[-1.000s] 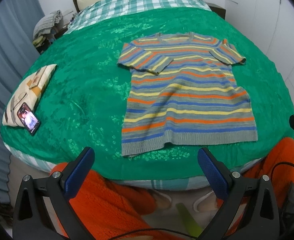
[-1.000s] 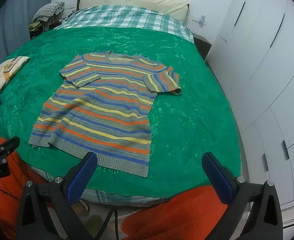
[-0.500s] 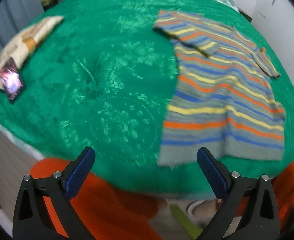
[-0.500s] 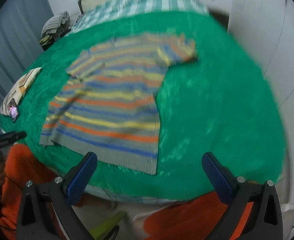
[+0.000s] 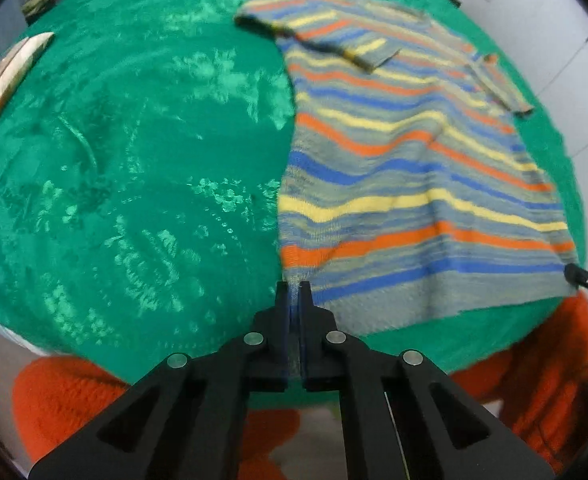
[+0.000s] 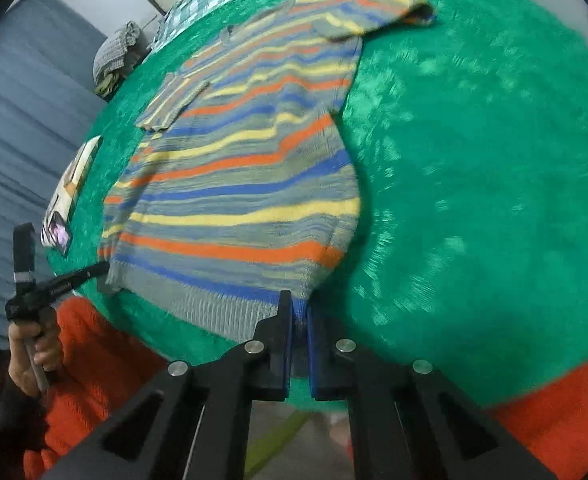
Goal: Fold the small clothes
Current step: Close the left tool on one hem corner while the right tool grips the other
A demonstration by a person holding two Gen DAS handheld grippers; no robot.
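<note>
My left tool (image 5: 293,286) is pinched nearly shut on the left hem corner of the striped sweater (image 5: 406,160), and my right tool (image 6: 299,300) is clamped the same way on the right hem corner. The sweater lies flat, front up, on the green bedspread (image 5: 134,152), its hem along the near edge of the bed, both short sleeves folded in. A phone (image 6: 60,236) rests on a cushion (image 6: 74,176) toward the bed's left edge.

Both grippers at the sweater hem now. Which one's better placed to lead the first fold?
Neither clearly. The left gripper is shut on the striped sweater at its left hem corner, and the right gripper on the right corner. Probably lift both together toward the collar.
</note>
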